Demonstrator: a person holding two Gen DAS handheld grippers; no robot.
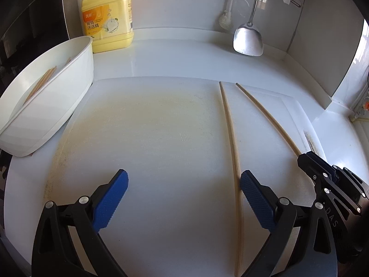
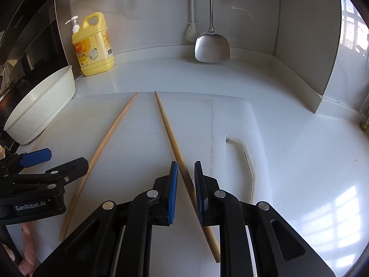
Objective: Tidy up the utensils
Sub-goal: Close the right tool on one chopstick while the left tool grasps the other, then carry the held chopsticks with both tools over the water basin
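Board (image 2: 143,138) carries both chopsticks; tub (image 1: 57,97) far left holds others. My left gripper (image 1: 183,196) spread wide, empty. My right gripper (image 2: 185,184) straddles right chopstick (image 2: 171,143), jaws not yet touching; centre, close squarely, lift level.

The left wrist view looks forward and down along its fingers (image 1: 117,198), low and close over the cutting board (image 1: 150,127). The right wrist view looks the same way from just to its right, also low over the board (image 2: 143,133). Both face the back wall, and both show the 2 chopsticks, the bin (image 1: 57,97), the yellow bottle (image 2: 94,46) and the spatula (image 2: 212,46).
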